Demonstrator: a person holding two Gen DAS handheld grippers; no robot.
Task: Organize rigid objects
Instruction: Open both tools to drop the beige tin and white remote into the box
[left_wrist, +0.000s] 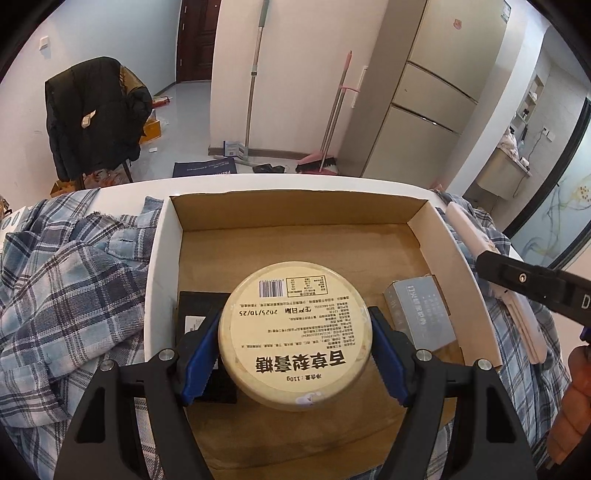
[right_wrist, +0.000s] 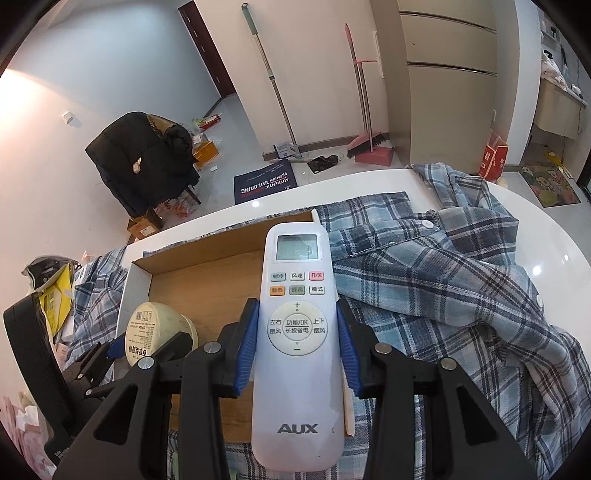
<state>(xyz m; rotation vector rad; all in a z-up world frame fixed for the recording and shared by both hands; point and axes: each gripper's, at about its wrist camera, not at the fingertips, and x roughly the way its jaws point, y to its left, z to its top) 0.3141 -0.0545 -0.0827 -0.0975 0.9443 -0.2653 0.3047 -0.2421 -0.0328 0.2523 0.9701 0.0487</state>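
My left gripper (left_wrist: 295, 354) is shut on a round cream tin (left_wrist: 295, 332) with a printed label and holds it above the floor of an open cardboard box (left_wrist: 295, 210). A black flat item (left_wrist: 197, 310) and a grey carton (left_wrist: 419, 314) lie inside the box. My right gripper (right_wrist: 297, 354) is shut on a white AUX remote control (right_wrist: 297, 332), held over the box's right edge (right_wrist: 207, 254). The tin (right_wrist: 155, 332) and the left gripper also show at the left of the right wrist view. The remote (left_wrist: 480, 243) shows in the left wrist view.
Blue plaid shirts (left_wrist: 74, 280) (right_wrist: 443, 280) lie on the white table (right_wrist: 535, 229) on both sides of the box. A chair with a black jacket (left_wrist: 96, 118), brooms and a dustpan (right_wrist: 369, 147) stand on the floor beyond the table. A yellow bag (right_wrist: 55, 295) sits at far left.
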